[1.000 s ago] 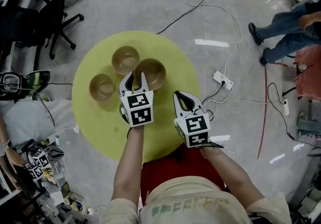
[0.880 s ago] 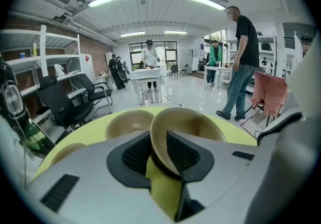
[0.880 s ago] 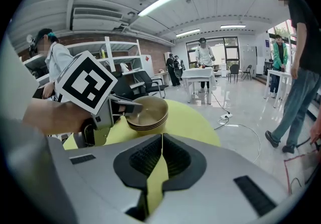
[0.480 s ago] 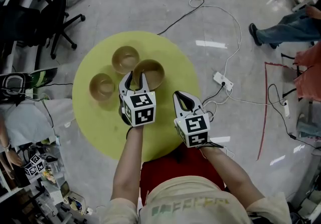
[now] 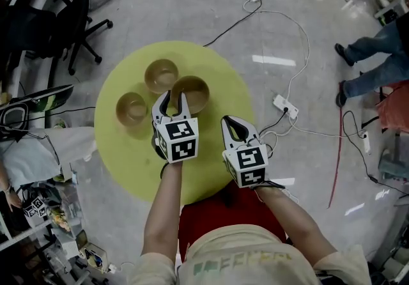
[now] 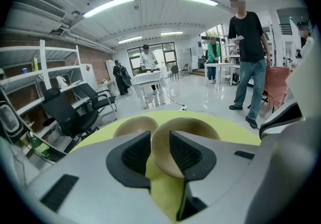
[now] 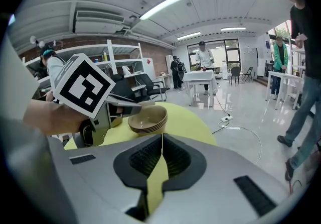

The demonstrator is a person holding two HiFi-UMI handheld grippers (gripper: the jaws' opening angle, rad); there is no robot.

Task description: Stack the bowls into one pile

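Three brown bowls stand apart on a round yellow table: one at the left, one at the back, one to its right. My left gripper is open at the right bowl's near-left rim. In the left gripper view that bowl has its wall in the gap of the left gripper, and the back bowl sits behind. Whether the pads touch it is unclear. My right gripper hovers shut and empty over the table's right part. The right gripper view shows the bowl ahead.
An office chair stands on the floor at the back left. Cables and a power strip lie right of the table. A person's legs are at the far right. Clutter and shelves line the left edge.
My left gripper has barely shifted at the bowl's rim and stays open. The right gripper has not moved. The person at the far right has stepped further away.
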